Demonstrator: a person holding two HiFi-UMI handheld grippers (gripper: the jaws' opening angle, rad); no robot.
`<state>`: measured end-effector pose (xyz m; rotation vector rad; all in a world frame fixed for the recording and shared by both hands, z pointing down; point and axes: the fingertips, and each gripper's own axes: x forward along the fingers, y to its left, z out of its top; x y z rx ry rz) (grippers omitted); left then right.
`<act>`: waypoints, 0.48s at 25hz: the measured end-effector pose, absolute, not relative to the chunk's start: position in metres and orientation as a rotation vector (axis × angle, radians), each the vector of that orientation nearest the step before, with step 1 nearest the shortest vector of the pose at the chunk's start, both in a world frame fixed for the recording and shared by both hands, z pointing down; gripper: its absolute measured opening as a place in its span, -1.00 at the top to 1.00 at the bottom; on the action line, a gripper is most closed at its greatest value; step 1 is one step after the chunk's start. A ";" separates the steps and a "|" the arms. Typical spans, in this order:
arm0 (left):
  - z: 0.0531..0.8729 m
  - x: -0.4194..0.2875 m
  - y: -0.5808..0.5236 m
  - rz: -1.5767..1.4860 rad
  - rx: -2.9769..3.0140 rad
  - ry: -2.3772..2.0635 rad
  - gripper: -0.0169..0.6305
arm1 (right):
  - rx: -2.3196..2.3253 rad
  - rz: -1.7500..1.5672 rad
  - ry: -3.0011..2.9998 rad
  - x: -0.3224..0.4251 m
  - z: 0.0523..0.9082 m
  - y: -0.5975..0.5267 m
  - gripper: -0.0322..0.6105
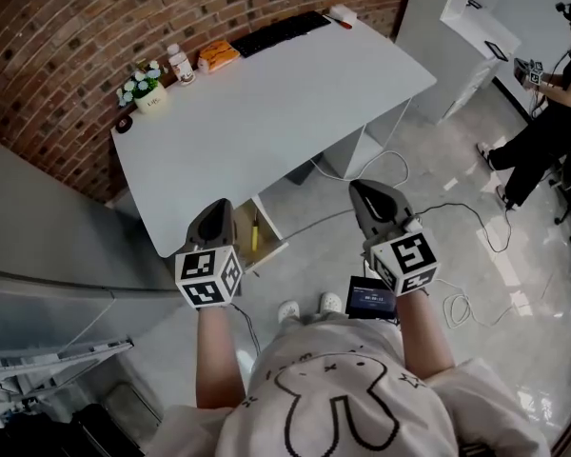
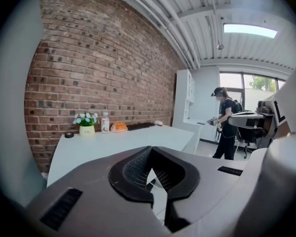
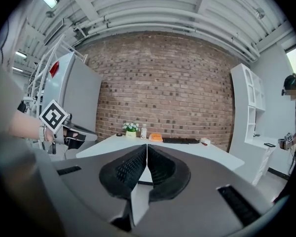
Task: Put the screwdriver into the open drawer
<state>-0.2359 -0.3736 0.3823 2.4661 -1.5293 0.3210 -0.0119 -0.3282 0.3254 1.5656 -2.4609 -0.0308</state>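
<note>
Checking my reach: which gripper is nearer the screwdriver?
Left. The left gripper shows just left of the screwdriver in the head view; the right gripper is well off to its right.

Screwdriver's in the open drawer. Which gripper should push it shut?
Left, likely: in the head view the left gripper is right beside the drawer holding the screwdriver; the right gripper is farther off. Both are shut, empty.

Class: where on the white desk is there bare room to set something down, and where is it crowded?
Bare: the white desk top from its near edge to the strip by the brick wall. Crowded: that strip, with white flower pot, plastic bottle, orange packet, black keyboard.
</note>
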 end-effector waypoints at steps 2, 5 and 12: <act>0.368 -0.237 -0.372 0.279 2.497 -1.548 0.91 | 1.587 -0.062 -2.481 -0.011 0.313 -0.327 0.84; 0.348 -0.239 -0.370 0.258 2.558 -1.600 0.91 | 1.617 -0.101 -2.484 -0.005 0.302 -0.326 0.84; 0.310 -0.233 -0.364 0.160 2.671 -1.636 0.91 | 1.622 -0.173 -2.500 -0.005 0.285 -0.322 0.84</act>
